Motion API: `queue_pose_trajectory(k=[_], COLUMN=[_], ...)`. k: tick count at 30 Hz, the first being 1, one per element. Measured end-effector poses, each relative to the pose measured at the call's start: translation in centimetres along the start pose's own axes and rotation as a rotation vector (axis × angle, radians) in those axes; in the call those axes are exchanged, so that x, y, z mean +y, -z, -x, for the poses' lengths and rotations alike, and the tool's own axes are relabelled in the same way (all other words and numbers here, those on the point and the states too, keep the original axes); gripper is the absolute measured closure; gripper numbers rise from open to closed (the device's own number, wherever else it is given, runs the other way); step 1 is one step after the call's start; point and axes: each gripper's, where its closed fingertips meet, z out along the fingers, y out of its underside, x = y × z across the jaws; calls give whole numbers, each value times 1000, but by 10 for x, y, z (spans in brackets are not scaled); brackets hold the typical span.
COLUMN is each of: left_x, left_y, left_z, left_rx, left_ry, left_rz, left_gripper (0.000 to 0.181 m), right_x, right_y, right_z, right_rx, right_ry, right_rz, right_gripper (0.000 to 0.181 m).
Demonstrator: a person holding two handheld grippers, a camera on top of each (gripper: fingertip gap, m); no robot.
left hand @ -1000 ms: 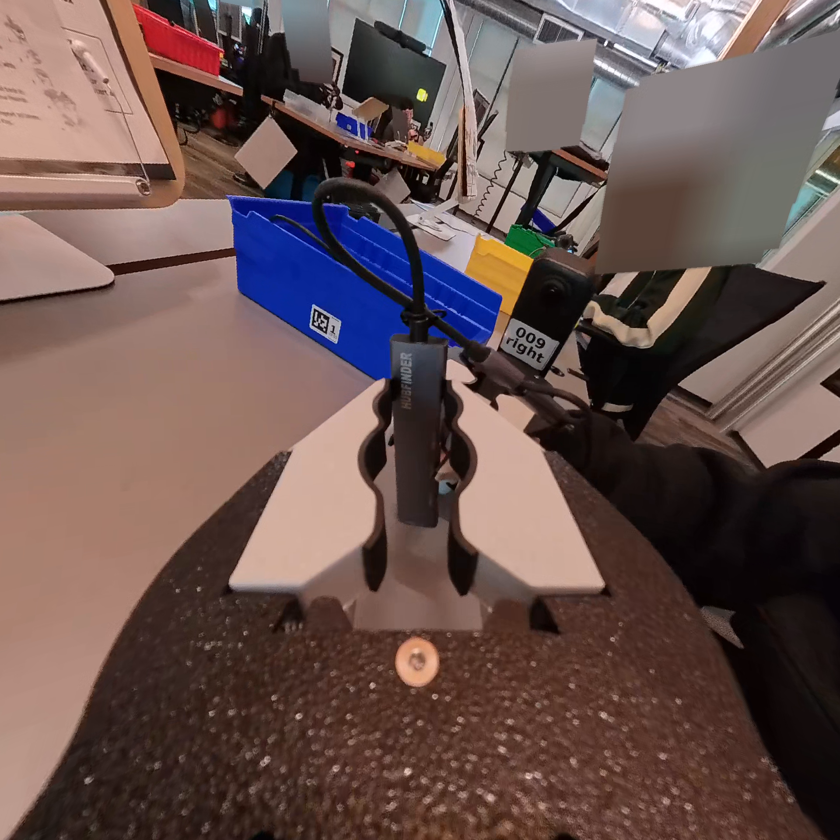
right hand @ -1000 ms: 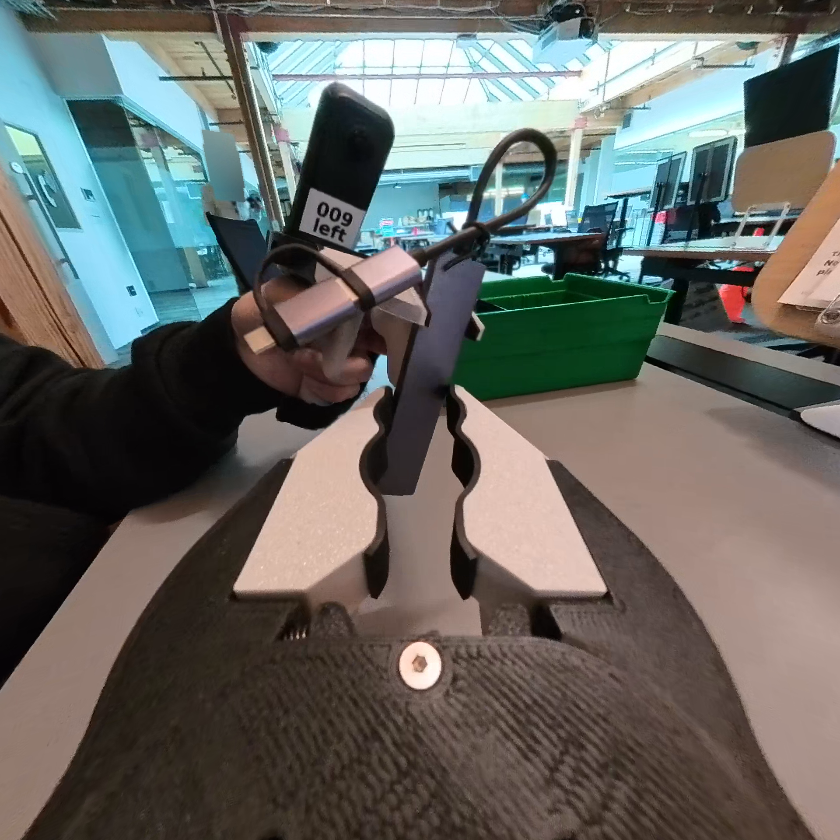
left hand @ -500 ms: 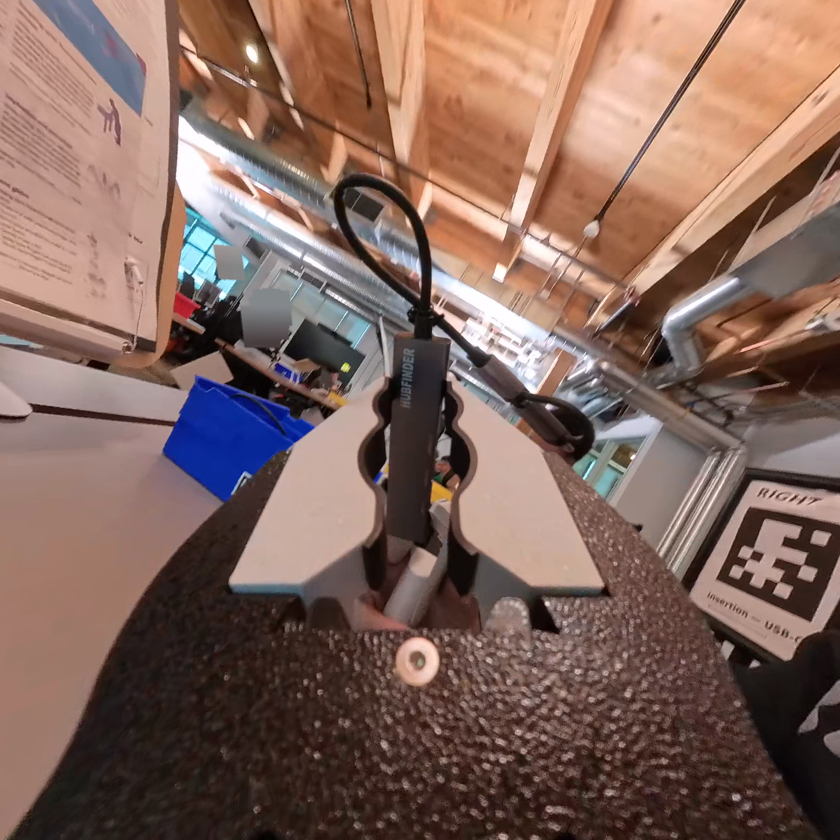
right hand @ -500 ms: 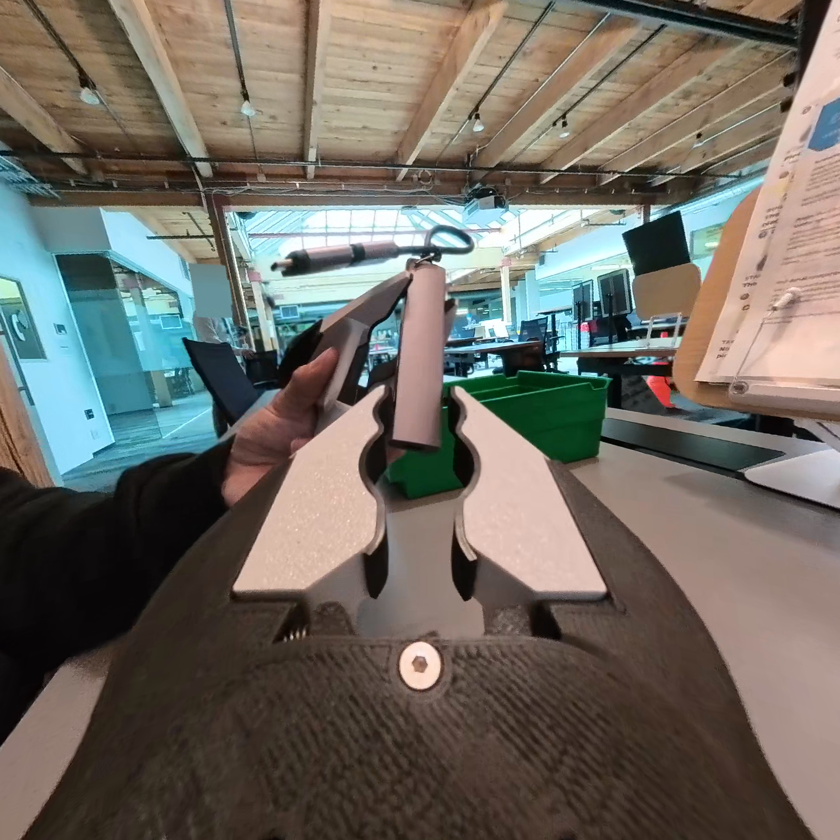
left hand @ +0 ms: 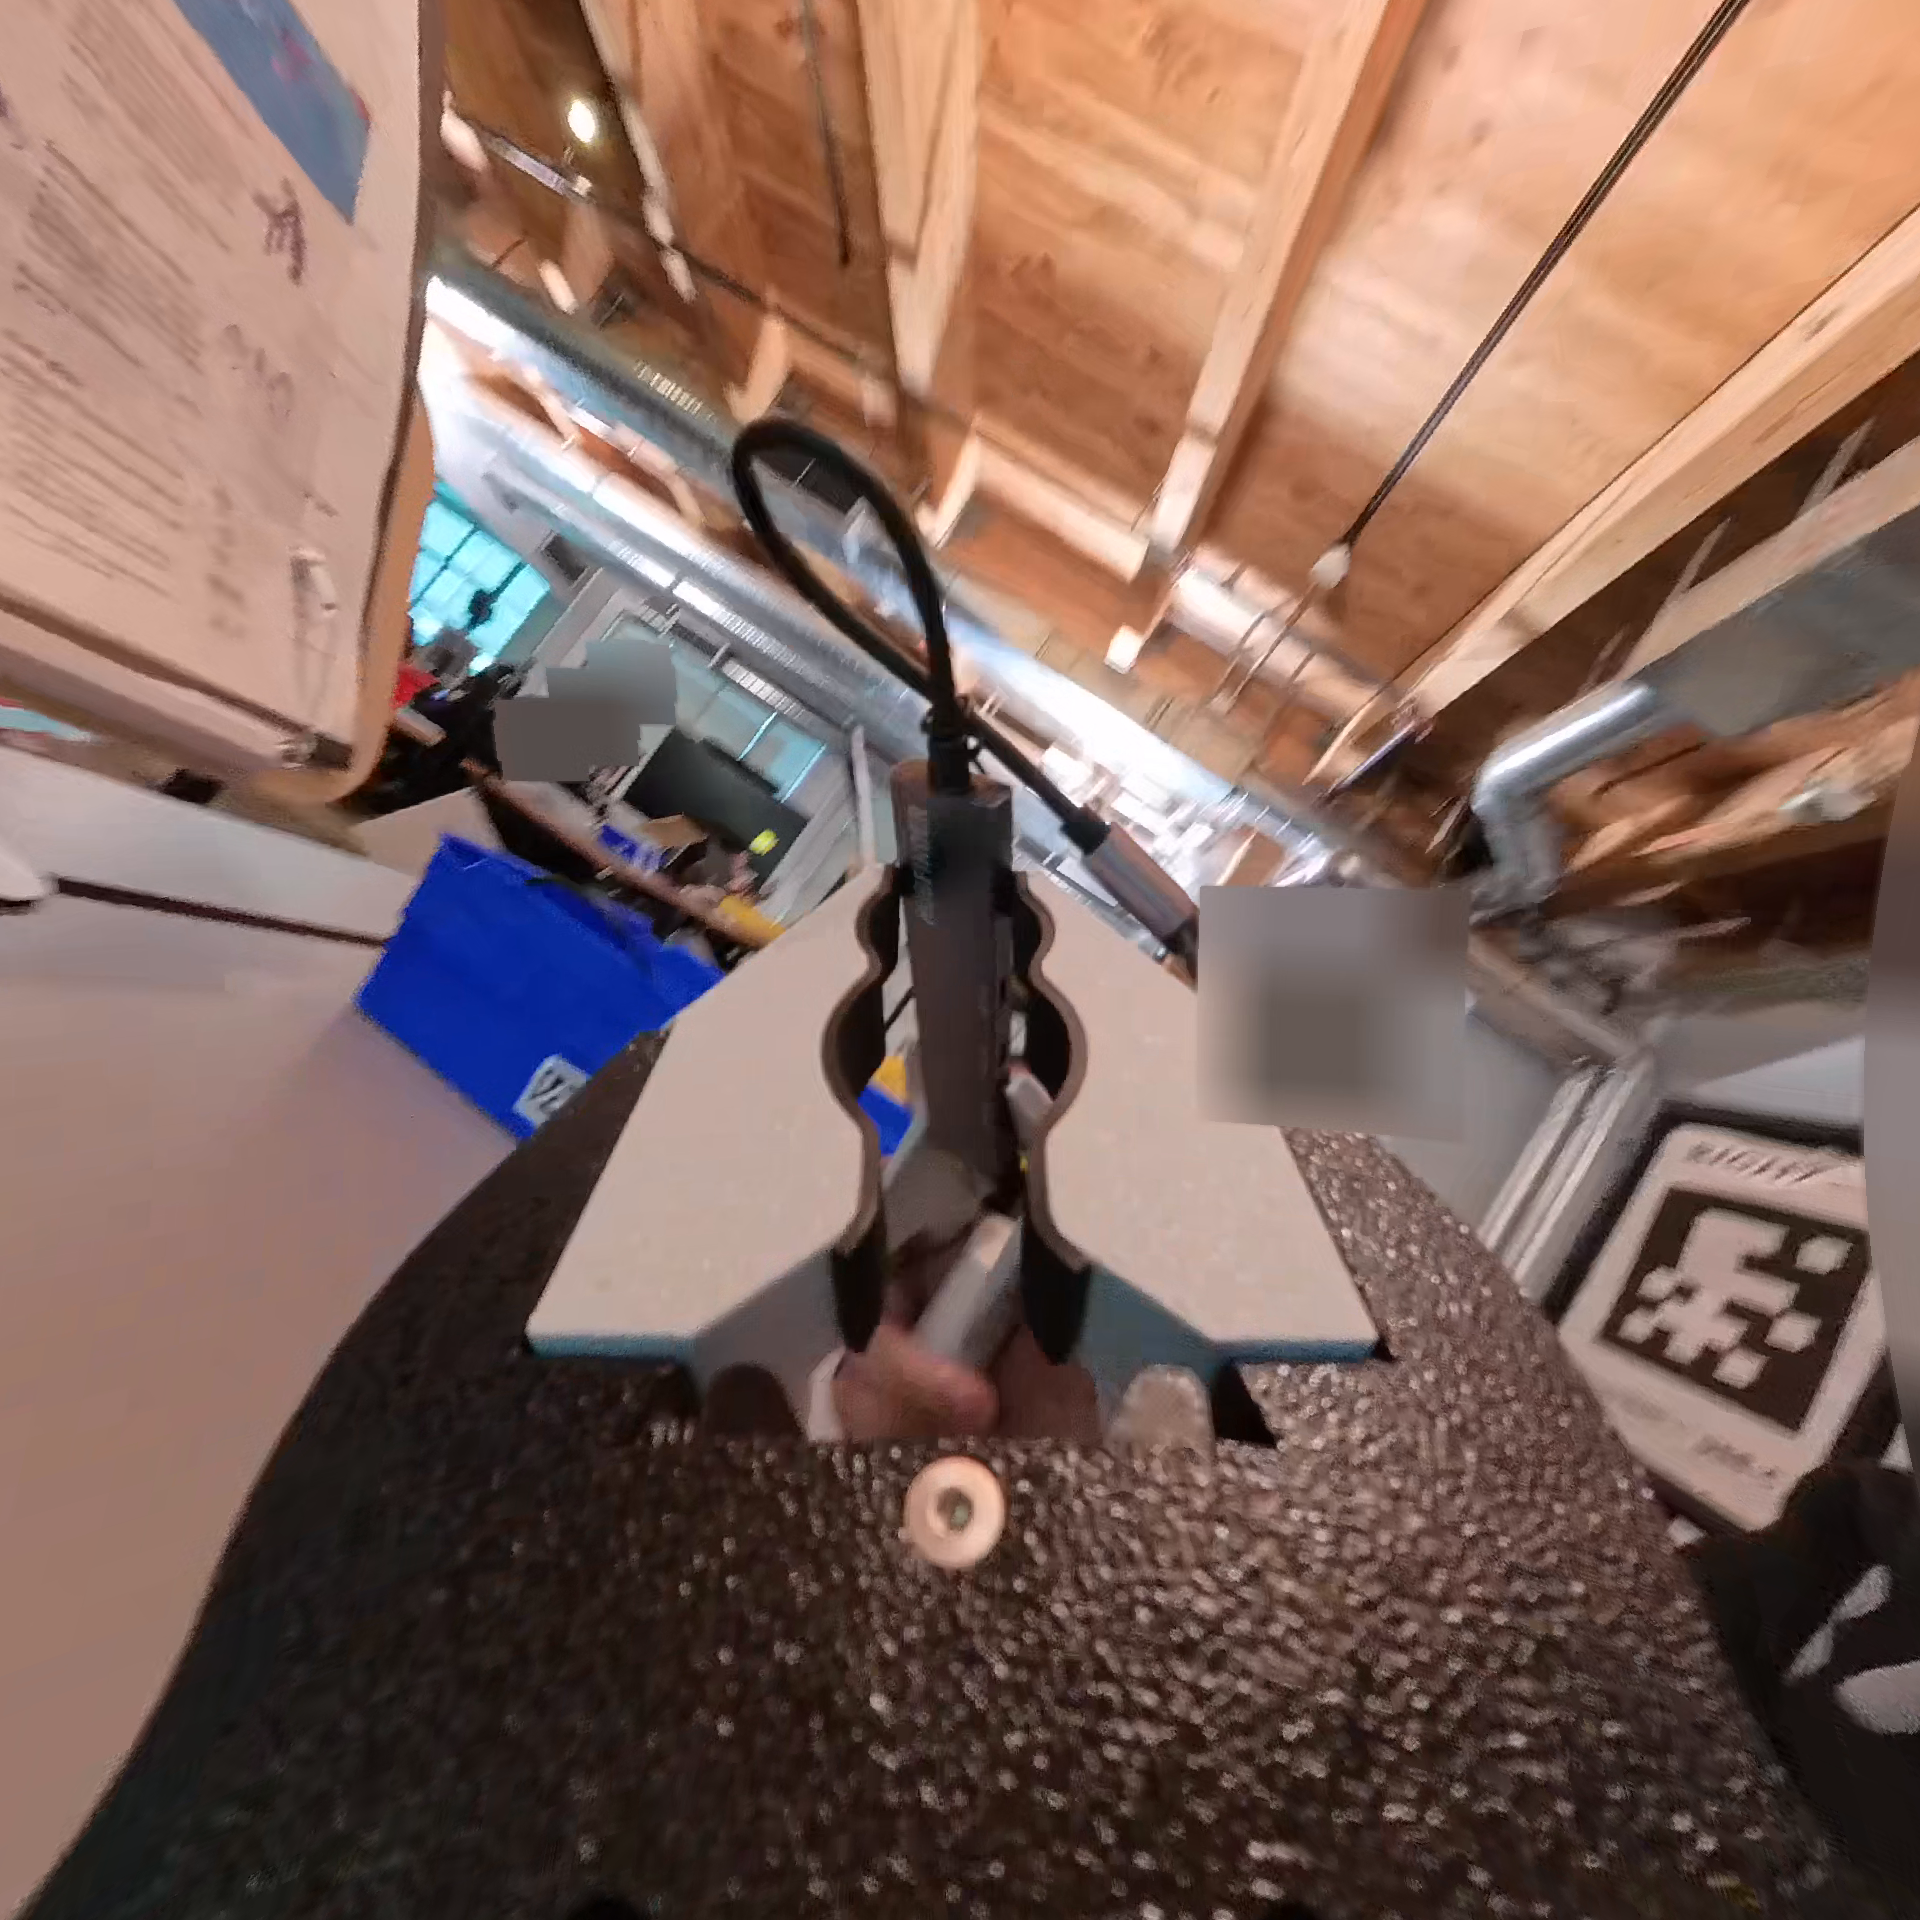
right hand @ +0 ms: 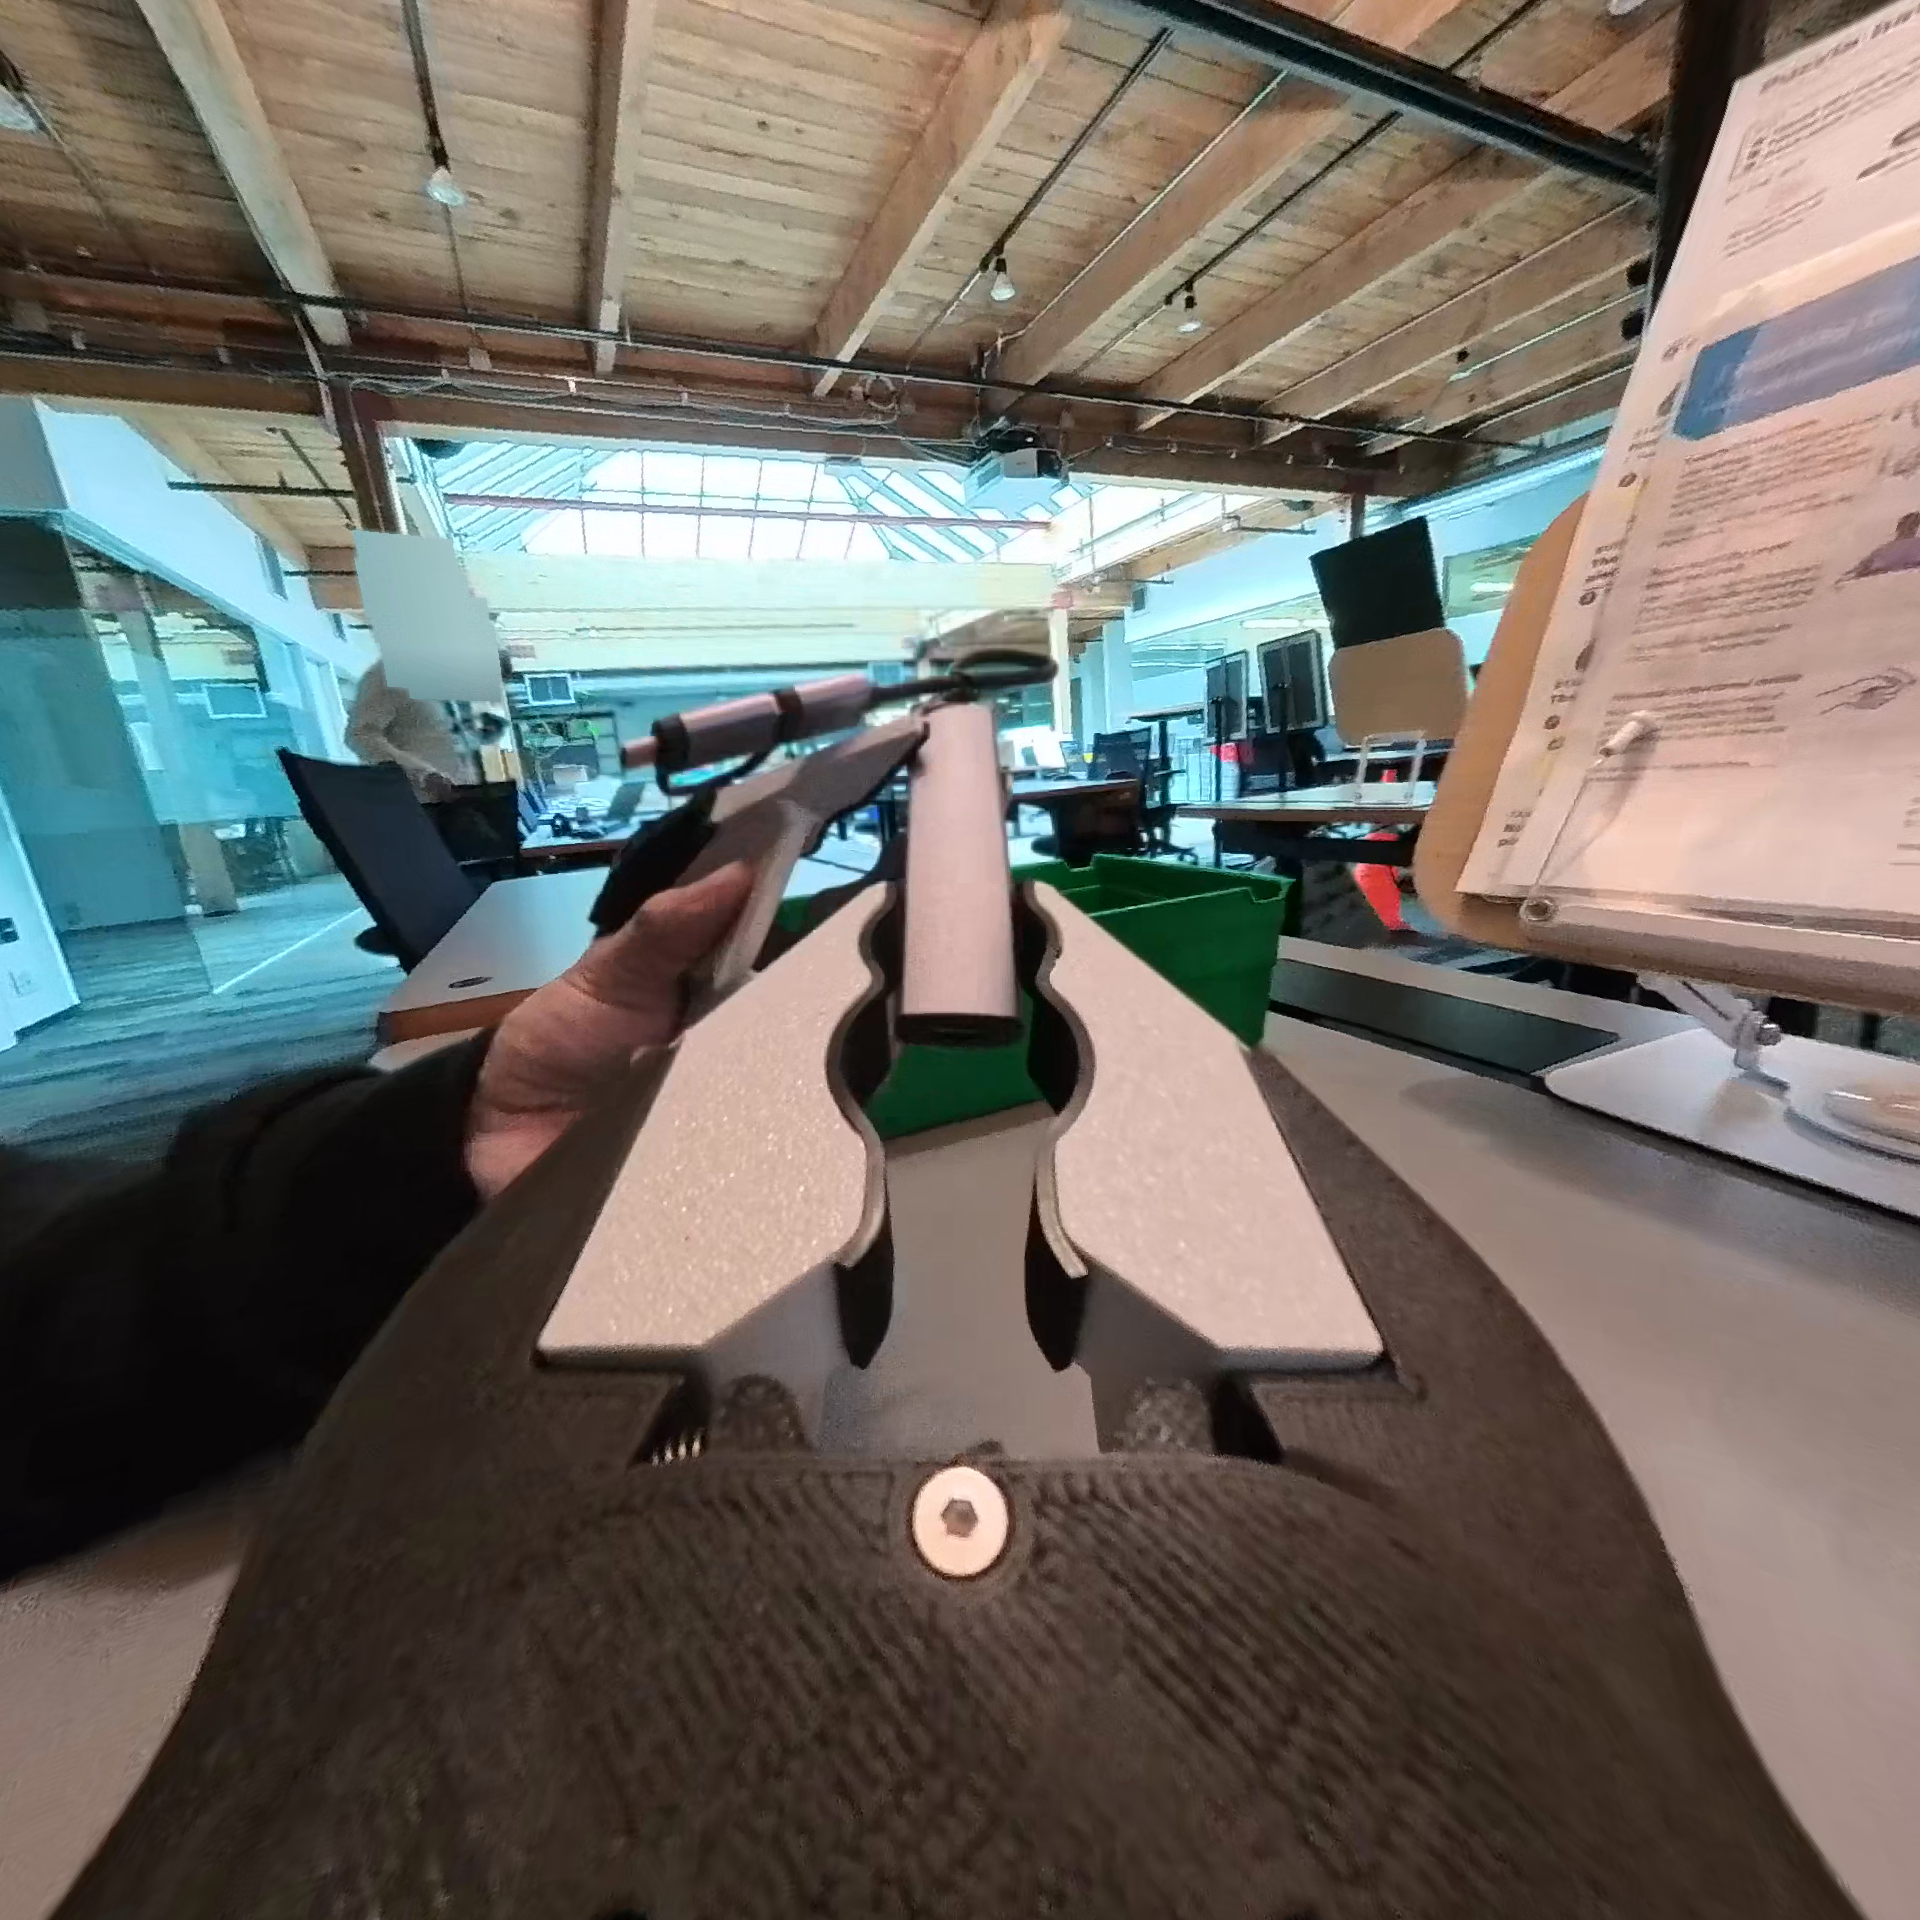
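Left gripper [left hand: 954, 935] clamped on grey USB hub [left hand: 954, 997], cable [left hand: 831, 561] looping above. Right gripper [right hand: 956, 925] parted, the hub's free end between its fingers [right hand: 1153, 1132]; contact unclear.

Found lettering down the side of the hub [left hand: 951, 987] at the centre of the left view, too blurred to read. Saw a printed sheet [left hand: 156, 312] at 10 o'clock, its lines smeared. Noted a square coded tag [left hand: 556, 1086] on the blue bin [left hand: 499, 977] at 9 o'clock. Spotted a black-and-white pattern card [left hand: 1725, 1309] at 4 o'clock, with small wording above and below the pattern. Met the sheet [right hand: 1745, 520] at 2 o'clock in the right view, blue-headed, its print mostly too fine.
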Motion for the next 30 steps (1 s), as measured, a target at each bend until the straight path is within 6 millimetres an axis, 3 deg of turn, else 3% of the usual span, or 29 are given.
queue_pose_trajectory(k=[4, 9, 14, 17, 21, 24, 27, 30], left_x=[4, -19, -25, -12, 15, 28, 37, 37], left_y=[12, 44, 44, 39, 42, 40, 39, 37], left_z=[18, 41, 27, 21, 31, 32, 28, 27], left_rx=[-180, -409, -406, -388, -403, -351, -269, -203], left_ry=[-190, -356, -208, -120, -37, 73, 172, 304], left_rz=[230, 339, 339, 385, 495, 512, 517, 469], left_gripper=[157, 143, 120, 120, 119, 128, 168, 173], right_x=[-4, -19, -14, -5, 18, 35, 40, 40], right_y=[9, 22, 26, 22, 14, 8, 4, 5], right_z=[-16, -36, -40, -32, -11, 3, 11, 9], right_rx=[77, 118, 150, 120, 40, -10, -27, -27], right_ry=[67, -16, 134, 215, 430, 542, 579, 576], right_rz=[39, -8, 68, 113, 227, 293, 300, 297], right_gripper=[161, 161, 161, 161, 161, 161, 161, 162])
